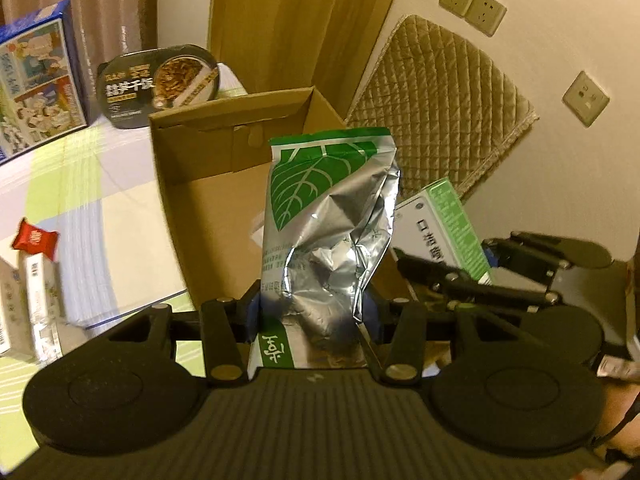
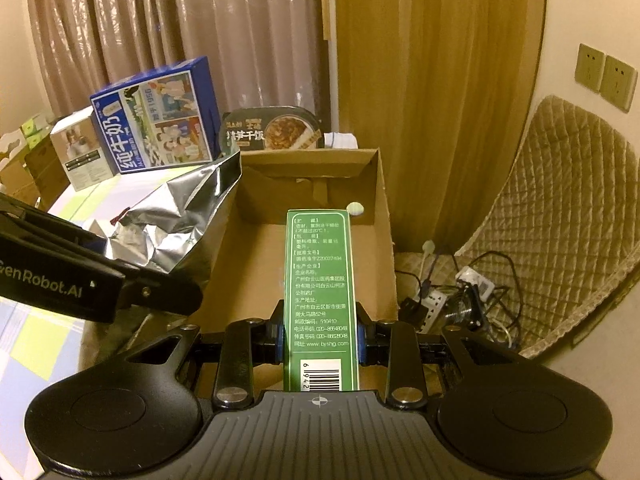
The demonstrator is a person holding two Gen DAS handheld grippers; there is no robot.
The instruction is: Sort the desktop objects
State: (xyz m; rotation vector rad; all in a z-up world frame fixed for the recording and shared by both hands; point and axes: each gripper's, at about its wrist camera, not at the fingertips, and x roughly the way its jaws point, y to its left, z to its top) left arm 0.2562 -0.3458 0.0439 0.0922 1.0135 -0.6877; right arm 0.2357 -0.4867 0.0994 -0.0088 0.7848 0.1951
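Both my grippers were loaded. My left gripper [image 1: 310,312] pinched a crumpled silver foil pouch [image 1: 324,216] with a green leaf print, held upright over the open cardboard box [image 1: 224,184]. My right gripper [image 2: 320,334] clamped a tall green medicine carton [image 2: 320,280], also above the box, just beside the pouch.

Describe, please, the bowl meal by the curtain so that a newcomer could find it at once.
Start at the open cardboard box on the table. Just behind its far wall, right of the upright blue carton, sits the bowl meal. It alone is dark and rounded, with a noodle photo on its lid.
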